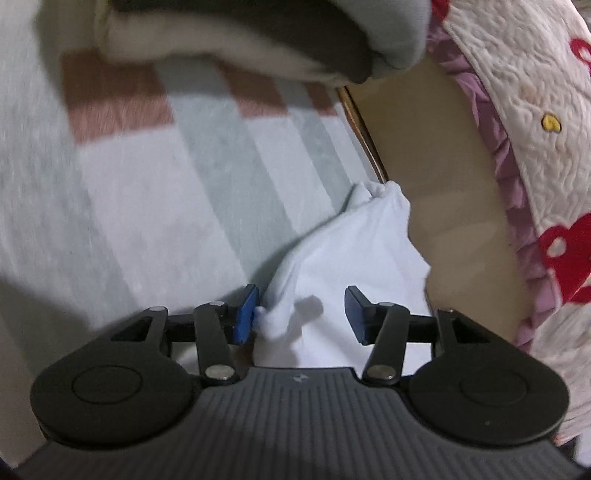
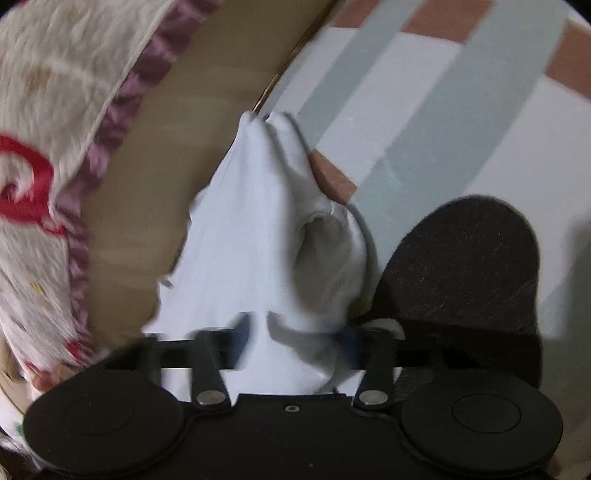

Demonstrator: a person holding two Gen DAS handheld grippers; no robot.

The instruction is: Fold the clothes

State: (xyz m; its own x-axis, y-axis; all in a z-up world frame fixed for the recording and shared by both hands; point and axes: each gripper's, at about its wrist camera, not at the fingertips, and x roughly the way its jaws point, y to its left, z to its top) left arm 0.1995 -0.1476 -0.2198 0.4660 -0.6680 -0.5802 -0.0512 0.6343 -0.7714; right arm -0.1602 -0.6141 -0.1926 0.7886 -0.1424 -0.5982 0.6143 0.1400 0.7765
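A white garment hangs bunched over the striped floor and the wooden bed side. In the left wrist view my left gripper stands open, its blue pads wide apart; a bunched corner of the cloth touches the left pad. In the right wrist view the same white garment fills the middle and runs down between my right gripper's fingers, which are open with cloth lying in the gap. The pads are mostly hidden by the cloth and blur.
A tan wooden bed side runs along one side, with a quilted pink-and-red bedspread hanging over it. The floor has pale grey, white and reddish stripes. A grey slipper and a dark slipper are close by.
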